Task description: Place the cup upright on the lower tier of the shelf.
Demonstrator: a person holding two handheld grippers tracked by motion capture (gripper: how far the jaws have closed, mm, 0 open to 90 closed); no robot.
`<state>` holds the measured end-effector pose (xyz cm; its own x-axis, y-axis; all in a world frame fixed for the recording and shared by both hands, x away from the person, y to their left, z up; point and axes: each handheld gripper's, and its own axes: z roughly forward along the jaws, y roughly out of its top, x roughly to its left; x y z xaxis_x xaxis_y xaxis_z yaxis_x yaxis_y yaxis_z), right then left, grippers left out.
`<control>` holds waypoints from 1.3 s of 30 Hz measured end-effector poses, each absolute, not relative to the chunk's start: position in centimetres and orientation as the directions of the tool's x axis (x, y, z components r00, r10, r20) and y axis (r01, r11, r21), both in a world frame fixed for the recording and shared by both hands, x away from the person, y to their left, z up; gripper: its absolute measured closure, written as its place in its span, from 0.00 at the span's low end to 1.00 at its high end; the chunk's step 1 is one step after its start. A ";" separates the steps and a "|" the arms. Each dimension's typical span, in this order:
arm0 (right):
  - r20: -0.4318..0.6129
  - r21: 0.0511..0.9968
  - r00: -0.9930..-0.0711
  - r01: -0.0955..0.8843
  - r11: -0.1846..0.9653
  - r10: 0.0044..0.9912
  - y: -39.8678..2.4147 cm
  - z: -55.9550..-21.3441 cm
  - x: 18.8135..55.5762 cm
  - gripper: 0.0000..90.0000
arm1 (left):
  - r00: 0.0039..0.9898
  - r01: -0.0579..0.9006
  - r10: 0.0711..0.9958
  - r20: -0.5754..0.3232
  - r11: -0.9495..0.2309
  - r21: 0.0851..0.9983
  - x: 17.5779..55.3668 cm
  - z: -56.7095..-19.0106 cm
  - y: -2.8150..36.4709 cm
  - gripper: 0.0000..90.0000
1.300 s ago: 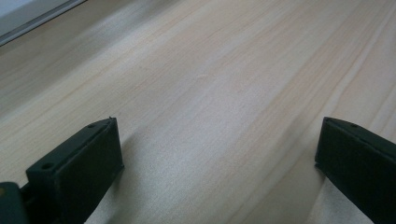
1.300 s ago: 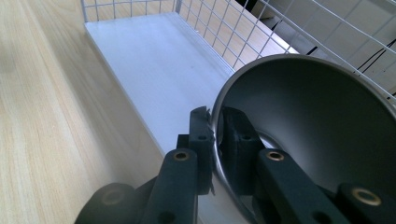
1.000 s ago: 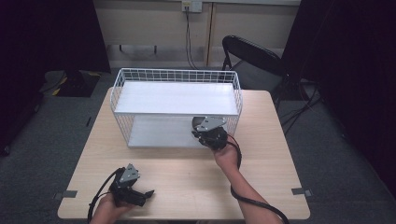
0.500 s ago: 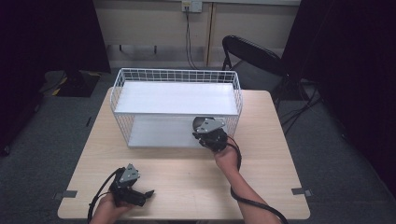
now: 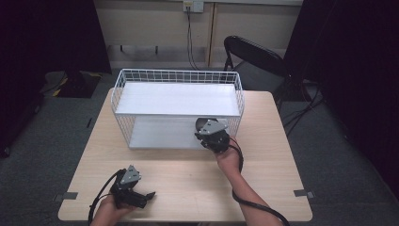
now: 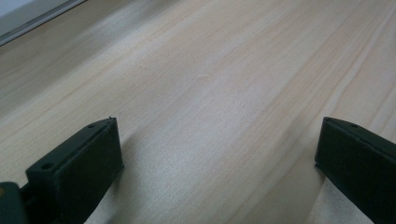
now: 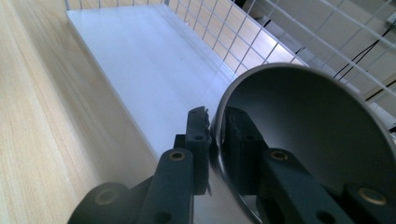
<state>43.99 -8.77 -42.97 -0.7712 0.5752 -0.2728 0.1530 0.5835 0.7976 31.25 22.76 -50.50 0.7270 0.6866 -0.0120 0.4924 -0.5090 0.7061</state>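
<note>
Your right gripper (image 7: 214, 154) has its two black jaws pinched tight on the thin rim of a shiny round metal bowl (image 7: 317, 140), one finger outside the wall and one inside it. Just beyond those fingertips lies the white lower shelf (image 7: 154, 70) of the white wire rack (image 5: 176, 77), and in the high view the gripper sits at the rack's open front. I judge you are about halfway: the bowl is in hand but not yet set down on the shelf ahead of the fingers. Your left gripper (image 6: 217, 163) rests spread wide with nothing between its fingers, only the pale wooden table (image 6: 224, 84).
</note>
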 end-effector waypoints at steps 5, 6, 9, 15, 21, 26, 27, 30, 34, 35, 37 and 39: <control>-0.294 0.811 -0.747 0.135 0.569 0.597 -8.8 -42.5 44.0 0.74 | 0.727 0.492 0.687 -0.012 -0.509 0.706 31.2 -50.5 22.8 0.00; -0.313 0.813 -0.735 0.120 0.569 0.602 -8.8 -42.4 43.9 0.71 | 0.727 0.492 0.687 -0.012 -0.509 0.706 31.2 -50.5 22.8 0.00; -0.322 0.816 -0.729 0.110 0.567 0.604 -8.8 -42.0 43.9 0.63 | 0.727 0.492 0.686 -0.012 -0.509 0.706 31.2 -50.5 22.8 0.00; -0.293 0.834 -0.722 0.127 0.536 0.627 -9.1 -42.0 43.7 0.50 | 0.727 0.492 0.686 -0.012 -0.509 0.706 31.2 -50.5 22.8 0.00; -0.252 0.861 -0.709 0.145 0.487 0.658 -9.7 -41.7 42.6 0.37 | 0.727 0.492 0.686 -0.012 -0.509 0.706 31.2 -50.5 22.7 0.00; -0.221 0.881 -0.697 0.158 0.446 0.682 -10.6 -41.6 41.5 0.33 | 0.727 0.492 0.686 -0.012 -0.509 0.706 31.2 -50.5 22.7 0.00; -0.215 0.883 -0.694 0.162 0.440 0.687 -10.8 -41.6 41.4 0.32 | 0.727 0.492 0.686 -0.012 -0.509 0.706 31.2 -50.5 22.7 0.00; -0.200 0.888 -0.686 0.175 0.426 0.699 -11.2 -41.7 41.1 0.31 | 0.727 0.492 0.686 -0.012 -0.509 0.706 31.2 -50.5 22.7 0.00; -0.166 0.892 -0.672 0.210 0.401 0.722 -11.8 -42.5 41.1 0.31 | 0.727 0.492 0.686 -0.012 -0.509 0.706 31.2 -50.5 22.7 0.00; -0.157 0.890 -0.671 0.221 0.398 0.724 -11.9 -42.7 41.2 0.32 | 0.727 0.492 0.687 -0.012 -0.509 0.706 31.2 -50.5 22.7 0.00; -0.139 0.885 -0.663 0.251 0.393 0.736 -11.7 -43.5 41.4 0.34 | 0.727 0.492 0.686 -0.012 -0.509 0.706 31.2 -50.5 22.7 0.00; -0.135 0.885 -0.660 0.255 0.390 0.739 -11.7 -43.7 41.5 0.35 | 0.727 0.492 0.686 -0.012 -0.509 0.706 31.2 -50.5 22.7 0.00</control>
<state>41.47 -11.70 -43.71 -0.6597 0.7392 -0.1355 0.2547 0.3895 0.8851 31.25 22.75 -50.50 0.7271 0.6864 -0.0120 0.4920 -0.5089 0.7064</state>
